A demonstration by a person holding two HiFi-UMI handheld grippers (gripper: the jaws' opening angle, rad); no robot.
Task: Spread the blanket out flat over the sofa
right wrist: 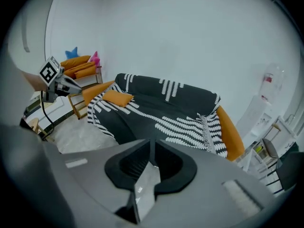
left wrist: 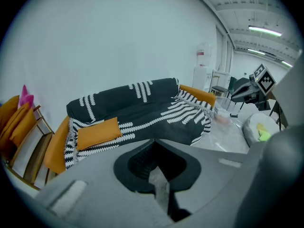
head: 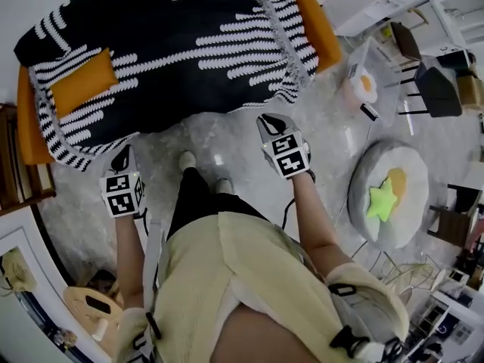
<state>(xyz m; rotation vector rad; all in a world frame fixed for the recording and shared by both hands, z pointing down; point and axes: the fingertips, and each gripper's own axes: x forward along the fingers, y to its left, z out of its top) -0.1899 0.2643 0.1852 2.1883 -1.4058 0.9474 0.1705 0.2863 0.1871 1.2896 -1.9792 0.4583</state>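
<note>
A black blanket with white leaf stripes [head: 189, 44] [left wrist: 142, 113] [right wrist: 161, 110] lies spread over the orange sofa [head: 314, 21] [left wrist: 57, 146] [right wrist: 230, 132], covering seat and backrest, with its fringed edge near the right armrest. An orange cushion [head: 82, 82] [left wrist: 97, 131] rests on it at the left. My left gripper [head: 121, 157] [left wrist: 154, 141] hangs over the floor in front of the sofa's left end, shut and empty. My right gripper [head: 272, 119] [right wrist: 153, 141] is just off the blanket's front edge, jaws together with nothing between them.
A round grey pouf with a green star [head: 389, 195] sits on the floor at the right. A wooden rack [head: 19, 180] stands left of the sofa. Chairs [head: 435, 89] and a small clear table [head: 363, 85] are at the far right. The person's feet [head: 187, 159] stand between the grippers.
</note>
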